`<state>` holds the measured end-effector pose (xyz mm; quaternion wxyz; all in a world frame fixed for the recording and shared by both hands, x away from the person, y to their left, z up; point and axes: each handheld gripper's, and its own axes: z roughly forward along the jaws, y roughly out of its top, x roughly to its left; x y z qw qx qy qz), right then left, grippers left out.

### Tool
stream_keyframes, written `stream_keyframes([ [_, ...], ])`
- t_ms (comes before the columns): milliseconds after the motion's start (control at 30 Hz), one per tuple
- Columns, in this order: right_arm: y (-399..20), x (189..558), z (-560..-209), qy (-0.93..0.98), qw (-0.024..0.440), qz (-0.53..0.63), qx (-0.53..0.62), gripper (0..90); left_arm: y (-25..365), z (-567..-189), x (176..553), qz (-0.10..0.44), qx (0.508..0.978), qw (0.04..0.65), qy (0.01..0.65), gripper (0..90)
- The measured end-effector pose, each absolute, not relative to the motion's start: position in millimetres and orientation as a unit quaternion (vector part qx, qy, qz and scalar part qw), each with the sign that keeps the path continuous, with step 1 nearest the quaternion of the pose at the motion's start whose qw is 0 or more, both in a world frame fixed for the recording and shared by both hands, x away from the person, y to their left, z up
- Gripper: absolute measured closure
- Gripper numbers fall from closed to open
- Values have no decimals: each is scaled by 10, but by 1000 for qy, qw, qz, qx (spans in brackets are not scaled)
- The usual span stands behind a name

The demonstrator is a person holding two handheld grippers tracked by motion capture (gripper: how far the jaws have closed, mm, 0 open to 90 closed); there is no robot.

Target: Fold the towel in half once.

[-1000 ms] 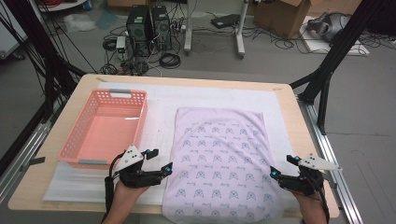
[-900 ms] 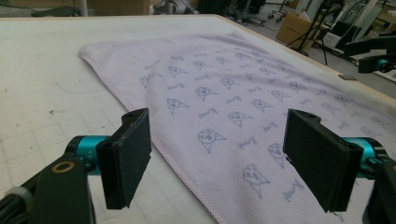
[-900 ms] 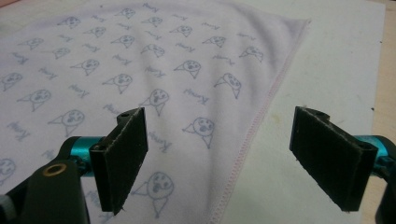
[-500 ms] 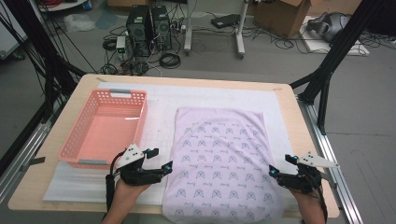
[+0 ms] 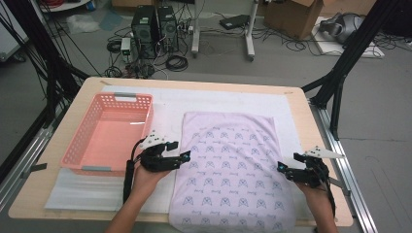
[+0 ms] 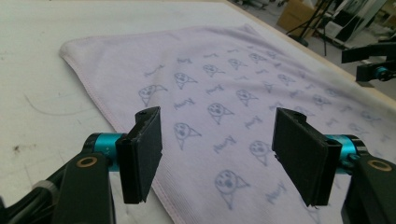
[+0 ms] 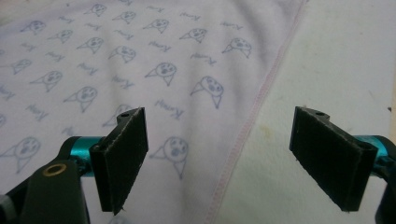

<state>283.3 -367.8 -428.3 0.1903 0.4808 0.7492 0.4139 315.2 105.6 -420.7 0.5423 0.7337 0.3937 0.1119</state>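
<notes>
Lilac printed towel [image 5: 233, 170], flat on table

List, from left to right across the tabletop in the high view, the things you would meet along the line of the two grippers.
pink basket → left gripper → patterned cloth → right gripper

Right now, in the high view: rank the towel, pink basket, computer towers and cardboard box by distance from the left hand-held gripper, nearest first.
1. Towel: its left edge sits right at the left hand-held gripper.
2. Pink basket: just beside it, on its left.
3. Computer towers: on the floor beyond the table's far edge.
4. Cardboard box: far right corner of the floor.
</notes>
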Motion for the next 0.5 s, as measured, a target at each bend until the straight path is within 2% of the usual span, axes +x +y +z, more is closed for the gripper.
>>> stream_keyframes([
  [367,-3591,3251,-4300,755,176,394,494,194,946,-4269,3690,127,738,494,441,393],
  [500,-3590,3384,-4280,751,173,395,501,258,867,-4330,3841,136,746,475,447,423],
])
